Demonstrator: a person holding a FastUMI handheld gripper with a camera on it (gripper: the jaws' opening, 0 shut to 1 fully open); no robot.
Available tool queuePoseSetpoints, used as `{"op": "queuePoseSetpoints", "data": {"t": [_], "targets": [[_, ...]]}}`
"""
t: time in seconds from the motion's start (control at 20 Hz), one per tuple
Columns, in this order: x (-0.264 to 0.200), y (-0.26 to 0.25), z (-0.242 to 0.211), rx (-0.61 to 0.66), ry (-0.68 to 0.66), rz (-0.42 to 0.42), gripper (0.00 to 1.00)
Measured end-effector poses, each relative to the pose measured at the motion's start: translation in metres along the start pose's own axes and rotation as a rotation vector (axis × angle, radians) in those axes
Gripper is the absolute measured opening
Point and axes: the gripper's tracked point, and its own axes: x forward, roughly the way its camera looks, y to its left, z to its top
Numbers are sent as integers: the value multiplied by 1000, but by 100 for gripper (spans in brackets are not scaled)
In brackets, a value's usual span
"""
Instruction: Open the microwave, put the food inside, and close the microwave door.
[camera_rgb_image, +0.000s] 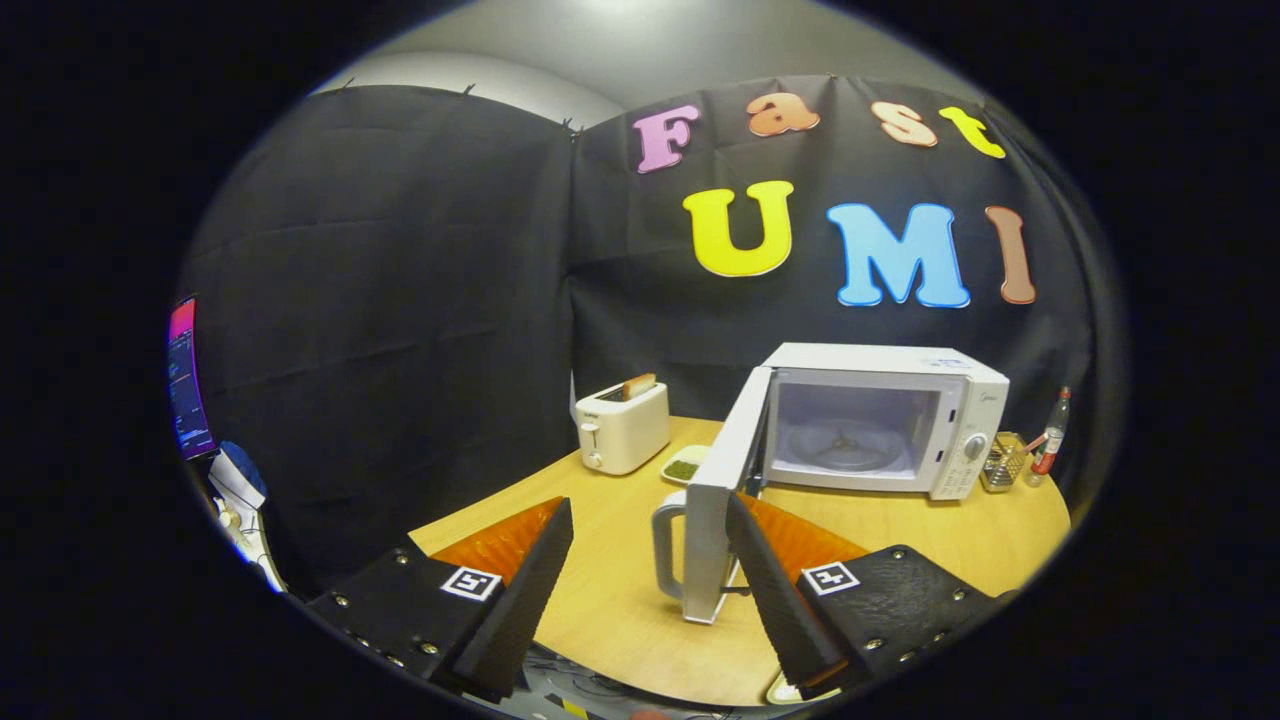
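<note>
gripper: I see fingers spread wide, holding nothing.
white boxy microwave: 1 o'clock, door swung open, its handle between fingertips.
small plate of green food: 12 o'clock, half hidden behind door, beside white toaster.

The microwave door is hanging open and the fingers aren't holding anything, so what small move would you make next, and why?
Probably swing the gripper left past the open door toward the small dish of food beside the toaster. The microwave cavity stands open with only its turntable inside, and the fingers are spread with nothing between them, so picking up the food comes next.
</note>
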Motion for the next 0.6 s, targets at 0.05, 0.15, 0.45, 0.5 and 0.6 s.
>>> {"op": "queuePoseSetpoints", "data": {"t": [0.05, 0.15, 0.45, 0.5, 0.6], "targets": [[-5, -14, 3, 3, -8, -30, 94], [-9, -39, 2, 18, -9, -79, 94], [-20, -116, -31, 66, 79, -246, 94], [-22, -128, -41, 65, 104, -268, 94], [-23, -147, -62, 75, 158, -300, 94]]}}
